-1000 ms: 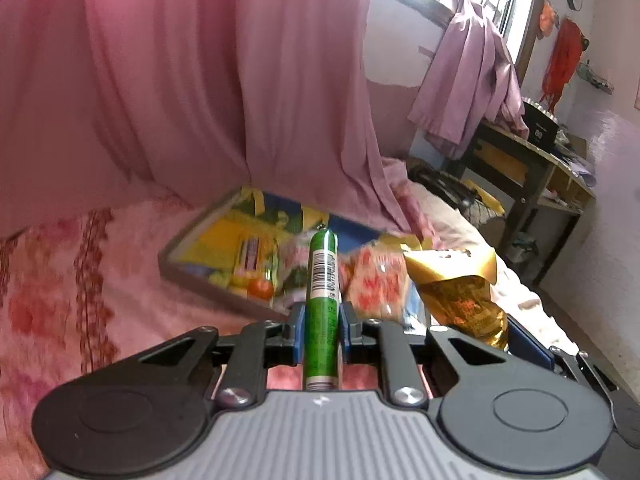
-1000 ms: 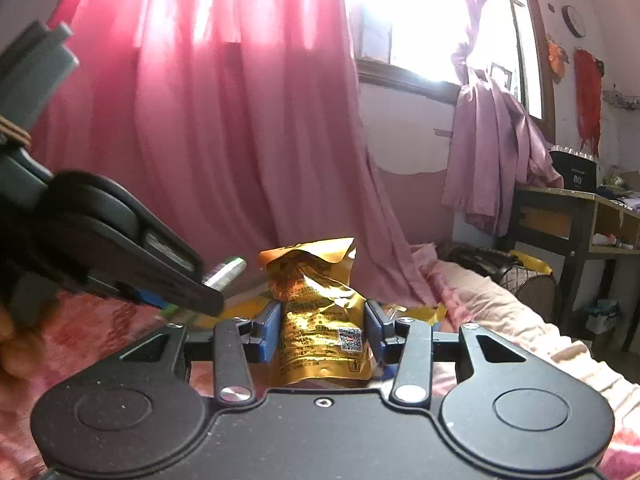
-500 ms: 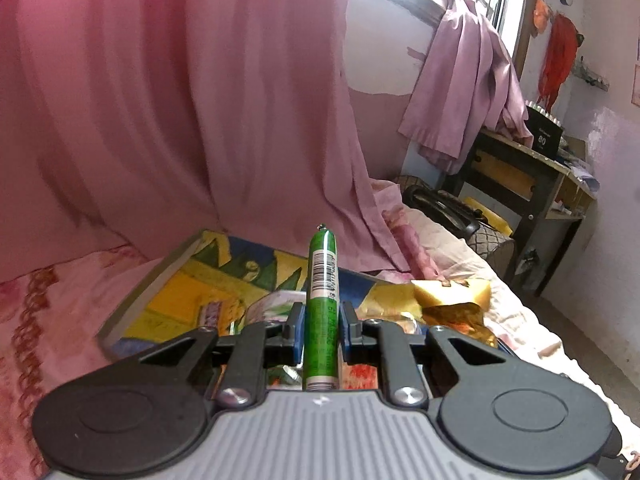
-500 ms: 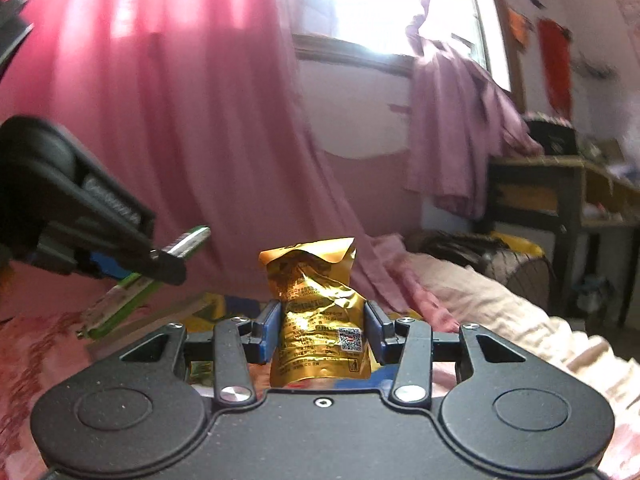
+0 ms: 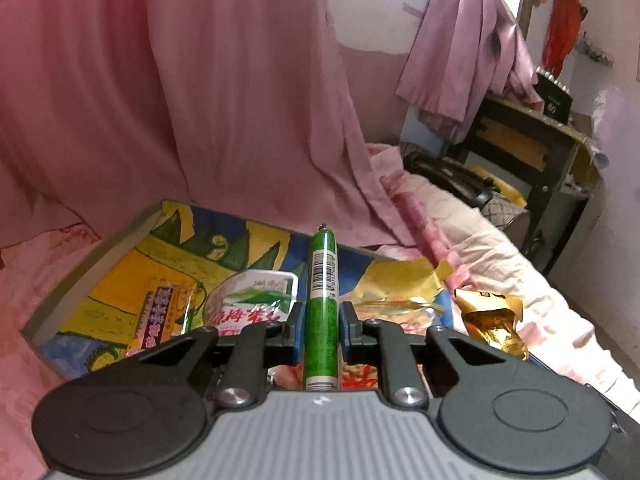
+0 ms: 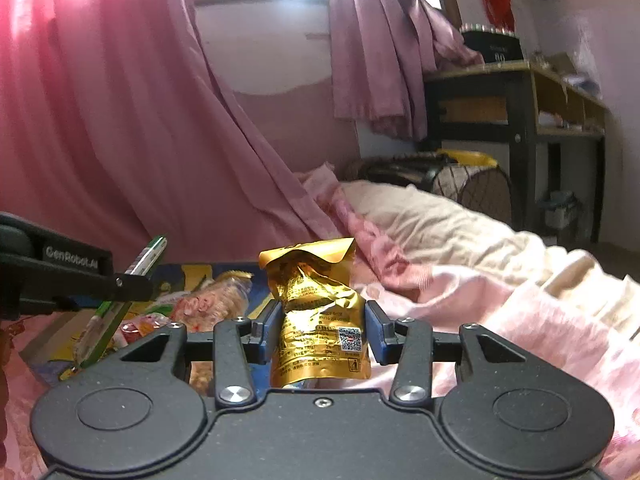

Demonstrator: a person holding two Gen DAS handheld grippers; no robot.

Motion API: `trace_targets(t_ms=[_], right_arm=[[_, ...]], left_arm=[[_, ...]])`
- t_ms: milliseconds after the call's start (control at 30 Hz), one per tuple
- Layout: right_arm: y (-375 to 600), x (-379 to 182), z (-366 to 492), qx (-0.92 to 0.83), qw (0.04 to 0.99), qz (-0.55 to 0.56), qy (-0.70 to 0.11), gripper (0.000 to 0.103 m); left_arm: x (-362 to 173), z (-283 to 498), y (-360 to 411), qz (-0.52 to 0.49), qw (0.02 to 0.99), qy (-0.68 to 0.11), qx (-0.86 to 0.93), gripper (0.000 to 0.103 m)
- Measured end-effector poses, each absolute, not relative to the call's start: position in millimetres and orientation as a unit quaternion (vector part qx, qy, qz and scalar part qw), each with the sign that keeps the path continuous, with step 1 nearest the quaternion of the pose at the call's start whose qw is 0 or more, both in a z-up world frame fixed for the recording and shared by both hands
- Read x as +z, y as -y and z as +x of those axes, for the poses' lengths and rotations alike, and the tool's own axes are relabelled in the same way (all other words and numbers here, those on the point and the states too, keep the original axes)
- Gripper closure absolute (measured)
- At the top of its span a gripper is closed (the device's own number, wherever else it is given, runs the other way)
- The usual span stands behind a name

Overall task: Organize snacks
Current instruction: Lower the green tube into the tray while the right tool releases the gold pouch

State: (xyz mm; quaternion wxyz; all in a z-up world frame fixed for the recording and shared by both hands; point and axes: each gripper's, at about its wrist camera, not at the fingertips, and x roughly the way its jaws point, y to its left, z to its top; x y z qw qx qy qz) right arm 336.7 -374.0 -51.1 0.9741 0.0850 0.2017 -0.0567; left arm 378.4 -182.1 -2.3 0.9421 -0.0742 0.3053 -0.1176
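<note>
Snacks [image 5: 256,312]; side arm [image 6: 76,276] marked, seemingly, "GenRobot.AI"

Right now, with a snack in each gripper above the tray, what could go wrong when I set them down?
1. The left gripper grips the green stick low down, so its long free end could tip or roll when released.
2. The tray already holds packets; the stick may land on the white-green packet.
3. The right gripper holds the gold pouch at the tray's edge; it might drop onto the bedding.
</note>
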Motion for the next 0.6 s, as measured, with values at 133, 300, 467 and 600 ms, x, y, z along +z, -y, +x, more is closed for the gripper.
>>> trace_targets(t_ms=[133, 300, 467, 600], right_arm=[[374, -56, 343, -0.053, 0.972, 0.097, -0.209, 0.057], [366, -59, 346, -0.04, 0.97, 0.1, -0.218, 0.057], [357, -60, 346, -0.03, 0.97, 0.094, -0.224, 0.057], [354, -62, 345, -0.026, 0.969, 0.093, -0.228, 0.057]], left_arm=[[-6, 380, 183, -0.055, 0.944, -0.31, -0.101, 0.084], [-7, 380, 184, -0.044, 0.943, -0.316, -0.093, 0.084], [-10, 381, 186, -0.038, 0.942, -0.32, -0.094, 0.084], [-12, 380, 188, -0.031, 0.942, -0.319, -0.095, 0.084]])
